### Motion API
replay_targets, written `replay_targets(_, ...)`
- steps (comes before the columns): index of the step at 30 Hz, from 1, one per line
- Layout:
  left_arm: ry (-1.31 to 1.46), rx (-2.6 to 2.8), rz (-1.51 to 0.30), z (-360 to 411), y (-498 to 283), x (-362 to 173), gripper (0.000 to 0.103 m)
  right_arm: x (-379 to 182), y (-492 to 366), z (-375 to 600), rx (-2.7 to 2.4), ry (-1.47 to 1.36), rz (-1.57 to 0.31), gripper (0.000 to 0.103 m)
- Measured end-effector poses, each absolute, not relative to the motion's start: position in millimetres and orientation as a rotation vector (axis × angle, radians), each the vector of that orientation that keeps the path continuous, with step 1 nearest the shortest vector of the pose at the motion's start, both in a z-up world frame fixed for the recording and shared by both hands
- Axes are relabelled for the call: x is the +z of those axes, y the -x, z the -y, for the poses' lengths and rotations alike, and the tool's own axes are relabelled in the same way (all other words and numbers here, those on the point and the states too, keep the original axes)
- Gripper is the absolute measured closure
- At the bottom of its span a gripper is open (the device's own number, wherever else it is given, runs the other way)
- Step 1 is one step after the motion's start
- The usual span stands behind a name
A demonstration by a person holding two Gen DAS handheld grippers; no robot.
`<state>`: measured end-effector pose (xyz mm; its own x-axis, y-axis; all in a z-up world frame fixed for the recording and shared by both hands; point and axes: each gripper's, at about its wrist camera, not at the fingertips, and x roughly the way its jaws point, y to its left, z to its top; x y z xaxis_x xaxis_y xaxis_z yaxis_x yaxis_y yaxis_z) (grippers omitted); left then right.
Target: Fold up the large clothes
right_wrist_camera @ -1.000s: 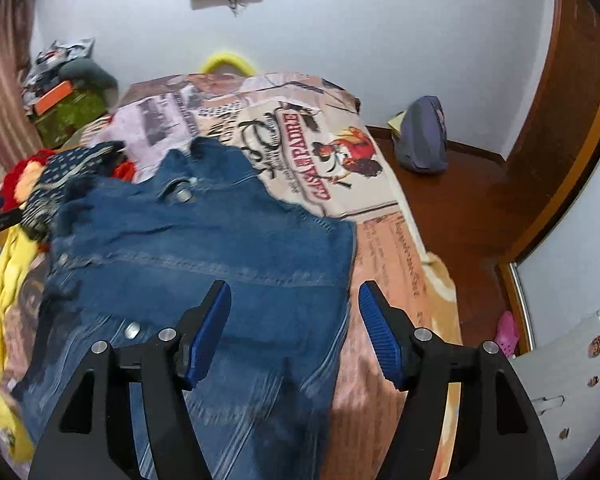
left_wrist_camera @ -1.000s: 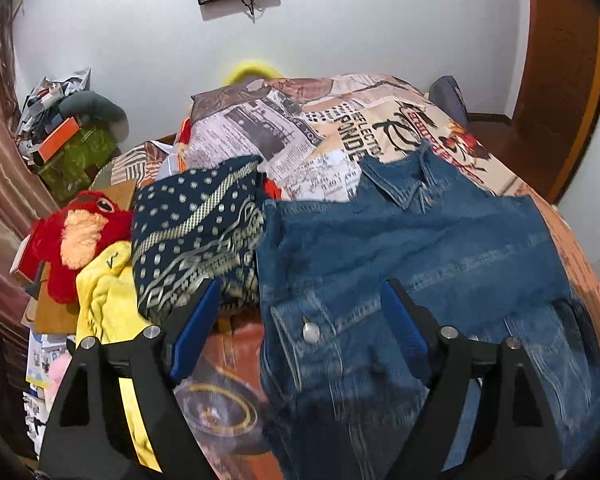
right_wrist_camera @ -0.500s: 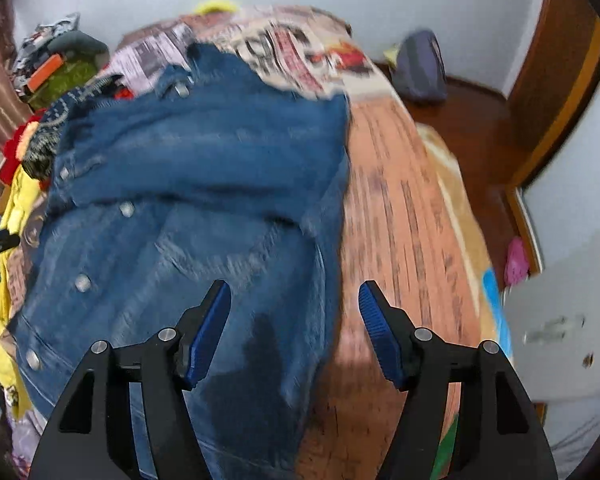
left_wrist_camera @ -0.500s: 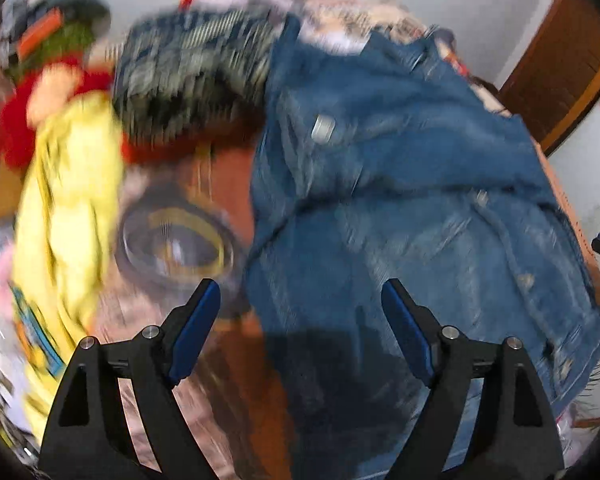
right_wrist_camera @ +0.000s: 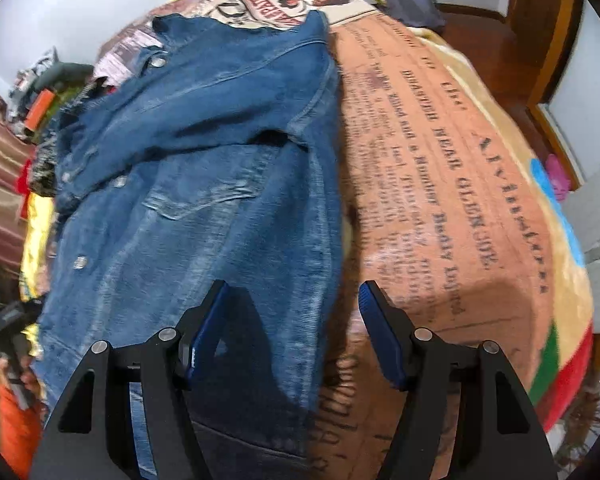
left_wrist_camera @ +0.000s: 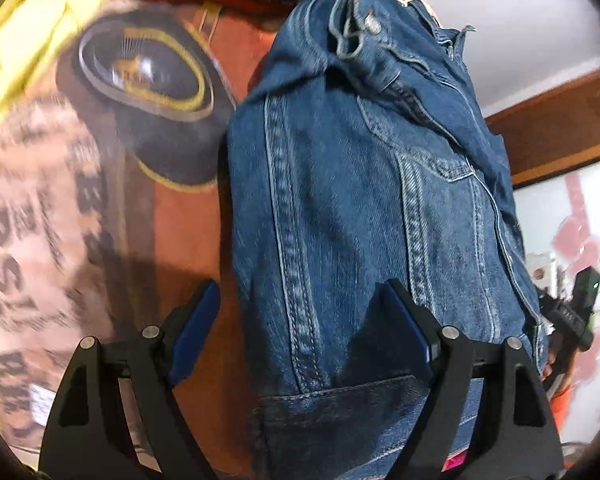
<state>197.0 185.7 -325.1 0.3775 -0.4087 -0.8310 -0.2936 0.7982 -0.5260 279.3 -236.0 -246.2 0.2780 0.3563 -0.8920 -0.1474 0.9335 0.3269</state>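
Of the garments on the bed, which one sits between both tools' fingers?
The blue denim jacket; its hem edges lie between both open tools, while the yellow garment lies off to its side.

The jacket (right_wrist_camera: 204,184) is matt blue denim with raised stitched seams and shiny metal buttons (right_wrist_camera: 81,262). The bedspread (right_wrist_camera: 440,184) is soft printed cloth. Both tools (left_wrist_camera: 300,324) (right_wrist_camera: 292,320) look matt black plastic.

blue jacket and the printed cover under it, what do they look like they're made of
Blue jacket: looks like denim, a faded matte weave with raised double-stitched seams and metal snap buttons. Printed cover: seems a soft plush blanket; the newsprint-style lettering looks slightly fuzzy, though motion blur leaves that open.
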Motion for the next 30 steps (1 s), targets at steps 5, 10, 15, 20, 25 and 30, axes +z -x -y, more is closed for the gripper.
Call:
replay_targets(5, 0.728, -0.118, -1.172, -182.2, -191.9, -319.7, 0.049, -258.7, -288.3, 231.9, 0.375, -0.249, -1.31, 0.089)
replay_targets(10, 0.571, -0.153, -1.061, -171.6, -200.3, -269.9, 0.089, -238.1, -291.1, 230.8, 0.42, -0.261, -1.263, 0.096)
replay_targets(15, 0.474, -0.166, -0.962, -166.3, -226.7, -214.0, 0.097, -191.3, -305.0, 224.9, 0.467, -0.26, -1.133, 0.097)
replay_targets(20, 0.434, -0.167, -0.903, -163.2, -258.8, -180.5, 0.097, -159.1, -324.4, 220.6, 0.472, -0.246, -1.031, 0.097)
replay_targets(25, 0.345, -0.085, -0.913, -158.4, -282.3, -184.5, 0.097, -175.0, -347.8, 216.7, 0.397, -0.239, -1.029, 0.097)
replay_targets(30, 0.323, -0.02, -1.032, -162.3, -297.3, -230.0, 0.095, -218.3, -355.0, 220.1, 0.319, -0.183, -1.106, 0.096)
